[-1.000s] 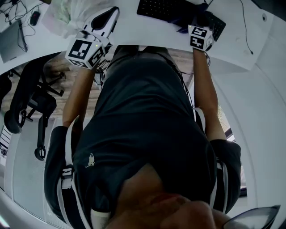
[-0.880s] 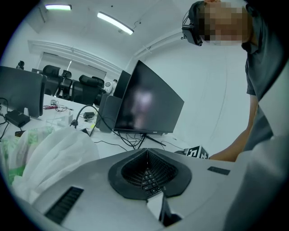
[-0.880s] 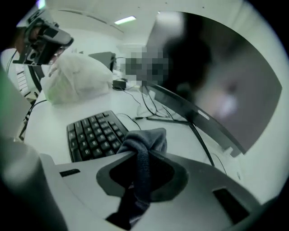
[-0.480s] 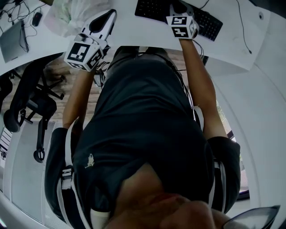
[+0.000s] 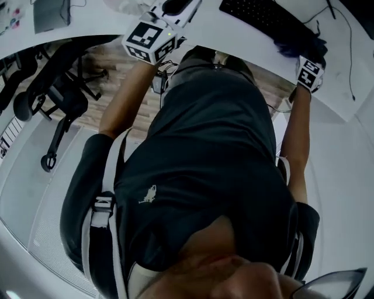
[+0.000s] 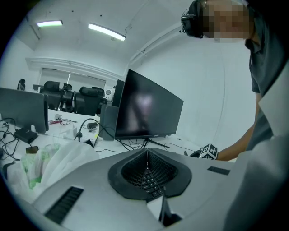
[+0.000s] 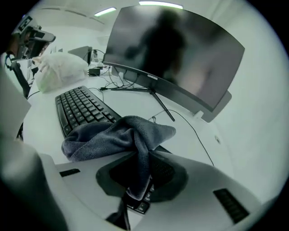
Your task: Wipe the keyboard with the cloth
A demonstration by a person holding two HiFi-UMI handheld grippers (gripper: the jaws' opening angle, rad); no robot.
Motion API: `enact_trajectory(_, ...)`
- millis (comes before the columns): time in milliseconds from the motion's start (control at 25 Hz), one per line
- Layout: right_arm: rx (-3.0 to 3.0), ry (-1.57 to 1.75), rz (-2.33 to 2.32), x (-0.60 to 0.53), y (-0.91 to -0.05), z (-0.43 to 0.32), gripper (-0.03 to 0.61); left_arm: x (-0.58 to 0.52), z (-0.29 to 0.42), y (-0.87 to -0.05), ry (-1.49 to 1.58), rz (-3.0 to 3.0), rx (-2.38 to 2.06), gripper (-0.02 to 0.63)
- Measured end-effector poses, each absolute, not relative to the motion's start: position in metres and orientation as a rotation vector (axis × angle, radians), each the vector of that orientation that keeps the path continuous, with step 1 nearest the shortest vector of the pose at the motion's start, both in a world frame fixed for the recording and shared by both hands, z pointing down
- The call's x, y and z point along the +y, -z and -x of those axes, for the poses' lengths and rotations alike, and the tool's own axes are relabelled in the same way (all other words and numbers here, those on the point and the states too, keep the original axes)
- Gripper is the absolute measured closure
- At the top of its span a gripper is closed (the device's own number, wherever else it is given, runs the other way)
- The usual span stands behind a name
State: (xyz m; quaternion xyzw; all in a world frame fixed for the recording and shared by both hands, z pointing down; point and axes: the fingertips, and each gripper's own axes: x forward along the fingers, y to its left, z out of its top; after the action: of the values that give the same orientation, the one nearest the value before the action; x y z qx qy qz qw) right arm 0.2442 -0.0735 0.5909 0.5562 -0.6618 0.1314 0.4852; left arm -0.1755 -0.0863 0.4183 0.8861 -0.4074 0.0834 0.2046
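A black keyboard (image 7: 79, 106) lies on the white desk (image 7: 135, 108) in front of a dark curved monitor (image 7: 180, 54). My right gripper (image 7: 140, 180) is shut on a dark grey-blue cloth (image 7: 113, 135), which bunches over the keyboard's right end. In the head view the cloth (image 5: 299, 44) lies at the right end of the keyboard (image 5: 260, 14), with the right gripper (image 5: 305, 61) just behind it. My left gripper (image 5: 175, 7) hovers left of the keyboard. In the left gripper view its jaws (image 6: 146, 164) are shut with nothing held.
A white plastic bag (image 6: 54, 164) sits on the desk at the left. Cables (image 7: 189, 122) run from the monitor stand across the desk. Office chairs (image 5: 52, 99) stand on the floor at the left. My own torso fills the head view's middle.
The right gripper swept left along the keyboard with the cloth, then back to its right end. The left gripper stayed left of the keyboard. The head camera shifted.
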Motion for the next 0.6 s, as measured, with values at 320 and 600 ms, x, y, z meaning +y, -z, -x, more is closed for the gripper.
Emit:
enact_trajectory(320,-1.532,-0.453,-1.455,-0.048,-0.595,-0.306,0.512,-0.071,0.181,-0.404,-0.284,-2.491,-1.234,0.609)
enact_trajectory(600,-1.956,-0.678,-1.807,-0.063,-0.463,-0.308,0.512,-0.054,0.163,-0.392,-0.210,-2.477,-1.227,0.609)
